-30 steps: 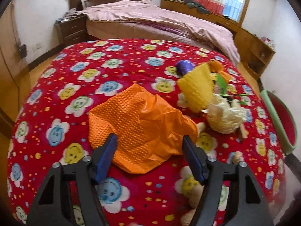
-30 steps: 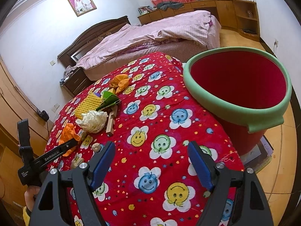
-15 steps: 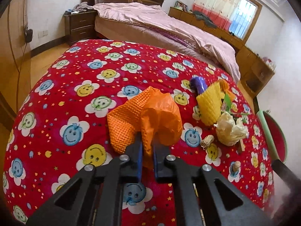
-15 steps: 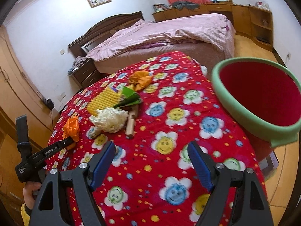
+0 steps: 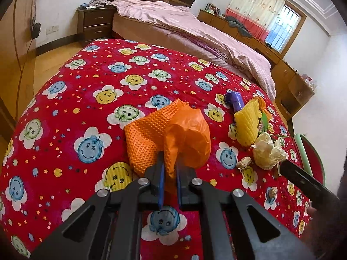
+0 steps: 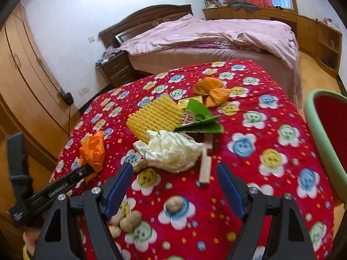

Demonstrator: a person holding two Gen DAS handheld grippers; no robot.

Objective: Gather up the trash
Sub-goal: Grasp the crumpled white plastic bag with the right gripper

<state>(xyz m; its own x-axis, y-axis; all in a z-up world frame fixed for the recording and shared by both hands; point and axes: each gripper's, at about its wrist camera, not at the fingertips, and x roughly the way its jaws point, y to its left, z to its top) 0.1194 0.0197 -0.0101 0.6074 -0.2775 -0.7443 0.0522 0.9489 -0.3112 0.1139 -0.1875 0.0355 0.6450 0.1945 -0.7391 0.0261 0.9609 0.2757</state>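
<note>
Orange wrapper (image 5: 171, 134) now pinched by left claw (image 5: 169, 182).

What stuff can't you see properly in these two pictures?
- Red bin: cut off by the right edge in both views, so its inside stays unseen.
- Purple thing: the yellow mesh covers part of it in the left view.
- Nuts: blurred, partly behind a right gripper finger.

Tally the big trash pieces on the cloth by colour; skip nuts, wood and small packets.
Orange: 2, bumpy sheet, far wad
Yellow: 1, ridged sheet
Green: 1, wrapper
Cream: 1, crumpled wad
Purple: 1, scrap
Total: 6
</note>
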